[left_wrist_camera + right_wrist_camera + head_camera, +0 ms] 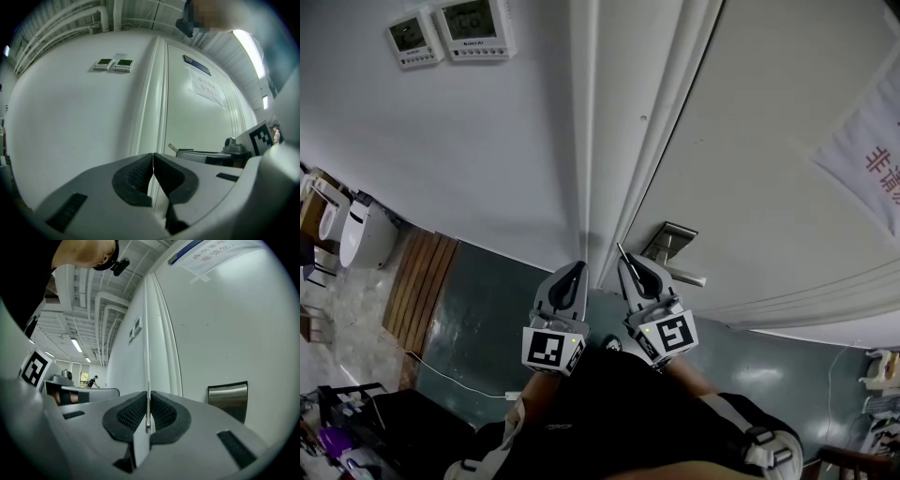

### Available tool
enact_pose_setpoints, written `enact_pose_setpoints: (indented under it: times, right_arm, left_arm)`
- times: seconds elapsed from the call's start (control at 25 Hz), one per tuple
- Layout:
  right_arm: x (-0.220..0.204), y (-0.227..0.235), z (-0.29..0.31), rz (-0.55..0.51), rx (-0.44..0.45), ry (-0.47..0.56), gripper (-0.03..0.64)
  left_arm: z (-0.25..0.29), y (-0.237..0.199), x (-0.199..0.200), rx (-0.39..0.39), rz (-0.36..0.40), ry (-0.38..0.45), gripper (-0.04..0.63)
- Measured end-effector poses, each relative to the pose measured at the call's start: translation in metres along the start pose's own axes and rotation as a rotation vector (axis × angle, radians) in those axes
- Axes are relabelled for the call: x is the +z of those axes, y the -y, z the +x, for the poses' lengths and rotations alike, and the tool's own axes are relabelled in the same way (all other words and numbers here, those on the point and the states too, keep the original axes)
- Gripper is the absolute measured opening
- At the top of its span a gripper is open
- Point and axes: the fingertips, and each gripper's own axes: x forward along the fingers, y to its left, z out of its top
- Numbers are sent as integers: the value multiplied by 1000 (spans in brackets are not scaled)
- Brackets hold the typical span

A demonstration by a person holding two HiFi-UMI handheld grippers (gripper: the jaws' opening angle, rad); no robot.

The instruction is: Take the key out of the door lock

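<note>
Your right gripper (148,420) is pinching the key (148,397) edge-on between its pads. The thin blade pokes out ahead, clear of the steel lock plate (228,400) on the white door (769,141). Your left gripper (153,174) sits just beside the right one, jaws pressed together on nothing, facing the door frame (152,117).
</note>
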Motion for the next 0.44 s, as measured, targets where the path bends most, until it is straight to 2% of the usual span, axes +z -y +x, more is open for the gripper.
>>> enact_pose_setpoints:
  times: [0.44]
  right_arm:
    - [-8, -3, 1, 23, -7, -40, 31]
  left_arm:
    - [-6, -9, -5, 25, -16, 2, 25]
